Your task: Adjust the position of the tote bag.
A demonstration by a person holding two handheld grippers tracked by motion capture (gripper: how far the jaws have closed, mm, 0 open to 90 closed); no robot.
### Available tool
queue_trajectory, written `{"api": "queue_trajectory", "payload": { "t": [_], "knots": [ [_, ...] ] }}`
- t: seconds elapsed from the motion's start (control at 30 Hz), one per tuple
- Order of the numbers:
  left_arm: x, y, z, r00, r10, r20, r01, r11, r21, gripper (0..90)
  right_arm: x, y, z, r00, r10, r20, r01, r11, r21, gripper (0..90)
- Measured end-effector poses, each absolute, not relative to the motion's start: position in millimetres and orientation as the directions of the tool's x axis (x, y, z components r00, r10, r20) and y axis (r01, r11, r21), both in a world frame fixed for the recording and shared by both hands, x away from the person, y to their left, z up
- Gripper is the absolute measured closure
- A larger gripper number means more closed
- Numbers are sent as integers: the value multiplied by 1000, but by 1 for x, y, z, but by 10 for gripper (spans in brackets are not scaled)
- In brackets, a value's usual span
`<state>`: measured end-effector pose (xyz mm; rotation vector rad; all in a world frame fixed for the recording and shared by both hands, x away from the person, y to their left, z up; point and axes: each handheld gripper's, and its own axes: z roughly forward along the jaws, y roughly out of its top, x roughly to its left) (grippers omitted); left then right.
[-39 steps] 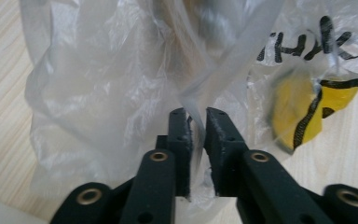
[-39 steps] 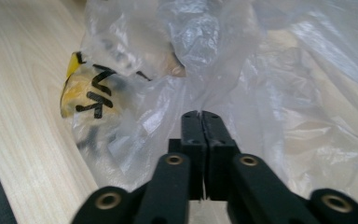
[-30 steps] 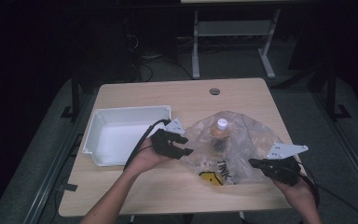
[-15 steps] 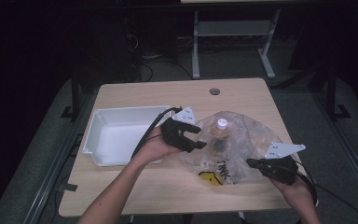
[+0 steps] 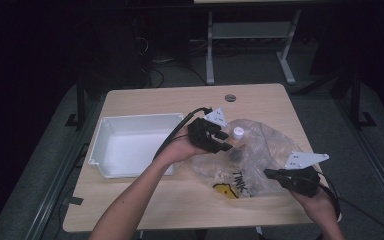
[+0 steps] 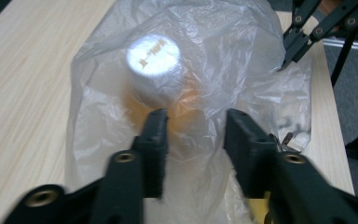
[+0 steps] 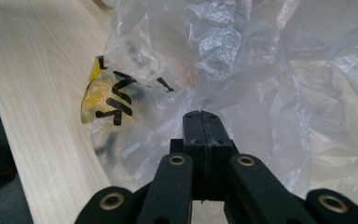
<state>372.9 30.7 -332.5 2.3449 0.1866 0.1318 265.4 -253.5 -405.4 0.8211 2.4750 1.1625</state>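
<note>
Plastic bag (image 5: 260, 160): black letters "TNK", yellow patch; bottle cap (image 6: 153, 56) print illegible.

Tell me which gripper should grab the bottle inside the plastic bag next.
Left. The left gripper is open right at the bottle, while the right gripper is shut, apparently pinching the bag.

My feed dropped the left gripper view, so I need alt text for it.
The left gripper has its jaws open around a white-capped bottle inside a clear plastic bag on a wooden table. The right gripper pinches the bag's far edge at upper right.
</note>
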Motion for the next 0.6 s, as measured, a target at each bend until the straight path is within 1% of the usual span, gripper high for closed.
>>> {"api": "queue_trajectory", "payload": {
  "t": [0.03,0.1,0.13,0.2,0.33,0.6],
  "knots": [
    [373,30,-333,985,166,54,81,-707,703,669,266,-254,-405,-798,602,-17,371,514,773,897],
    [374,31,-333,986,156,60,69,-710,701,745,266,-254,-405,-799,601,-17,368,512,776,897],
    [374,31,-333,986,156,65,67,-711,700,821,266,-253,-405,-799,601,-15,370,512,775,897],
    [374,32,-333,986,153,66,64,-713,699,860,266,-252,-404,-801,599,-17,367,513,776,897],
    [375,35,-334,984,160,83,59,-720,692,892,265,-250,-402,-803,596,-23,361,516,777,897],
    [378,53,-343,974,215,79,102,-714,692,898,264,-243,-394,-812,583,-30,341,515,787,897]
  ]
}}
